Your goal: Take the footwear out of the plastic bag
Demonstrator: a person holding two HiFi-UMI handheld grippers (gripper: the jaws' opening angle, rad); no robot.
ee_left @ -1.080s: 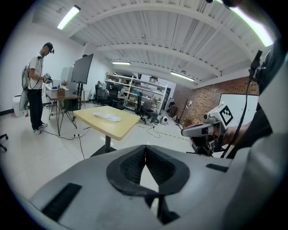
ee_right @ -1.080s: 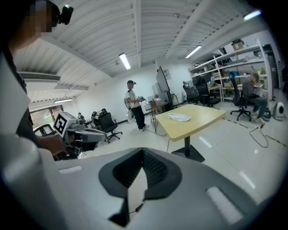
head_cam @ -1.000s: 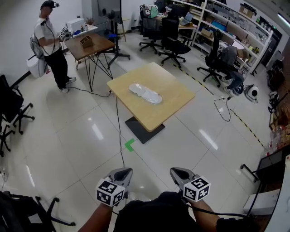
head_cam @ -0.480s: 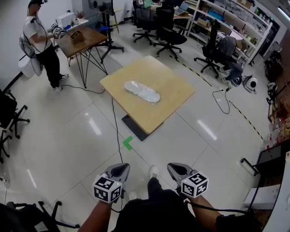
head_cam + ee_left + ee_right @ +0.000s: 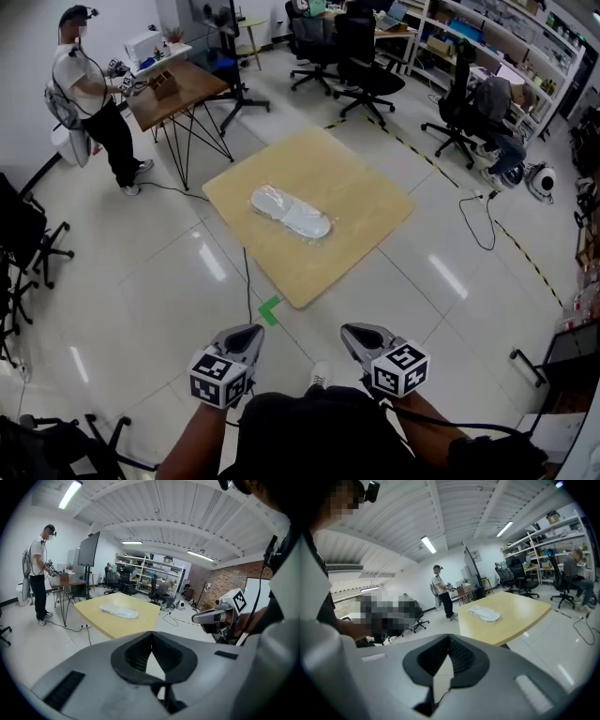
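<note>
Pretty bright all round, lit from above by ceiling tube lights (image 5: pixel 70 494). The glossy floor tiles (image 5: pixel 211 263) throw white streaks of glare, and shadows are faint. Both gripper views are heavy fisheye with black corners and a soft foreground; the head view bends at the edges.

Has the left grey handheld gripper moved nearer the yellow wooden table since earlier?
Yes. The left gripper has advanced toward the table, closing on the green floor tape ahead.
</note>
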